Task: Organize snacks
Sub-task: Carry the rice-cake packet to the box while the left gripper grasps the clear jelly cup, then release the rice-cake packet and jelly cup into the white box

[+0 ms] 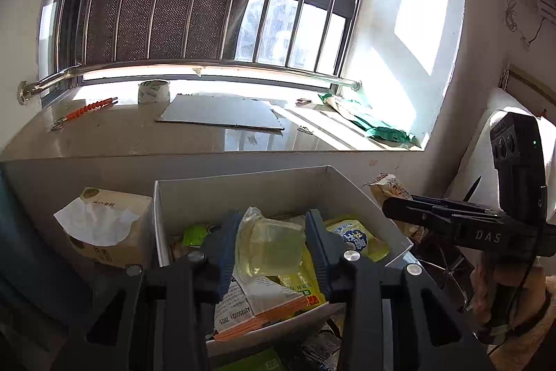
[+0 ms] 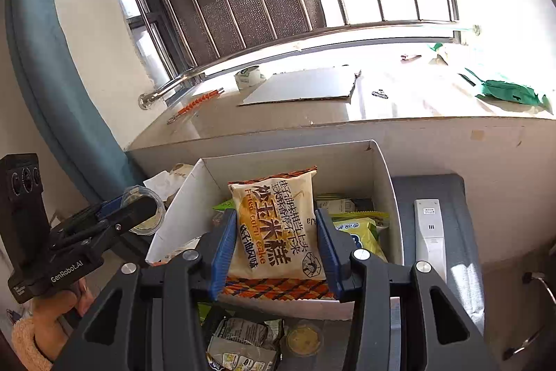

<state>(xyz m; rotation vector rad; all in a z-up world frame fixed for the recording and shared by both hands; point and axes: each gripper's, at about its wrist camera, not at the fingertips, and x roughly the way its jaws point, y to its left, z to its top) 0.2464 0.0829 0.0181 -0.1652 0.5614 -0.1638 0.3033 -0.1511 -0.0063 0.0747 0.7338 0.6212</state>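
Left gripper (image 1: 274,249): jaws clamped on a clear jelly cup (image 1: 269,247), held above the white box (image 1: 243,186). Right gripper (image 2: 278,249): jaws clamped on a fried corn cake packet (image 2: 274,225), over the same box. Inside the box: several packets already stowed, among them a yellow-green packet (image 1: 358,237). In front of the box: a crumpled wrapper (image 2: 243,343) and a round gold-lidded snack (image 2: 304,338), unsorted. Judgement: task partly done.
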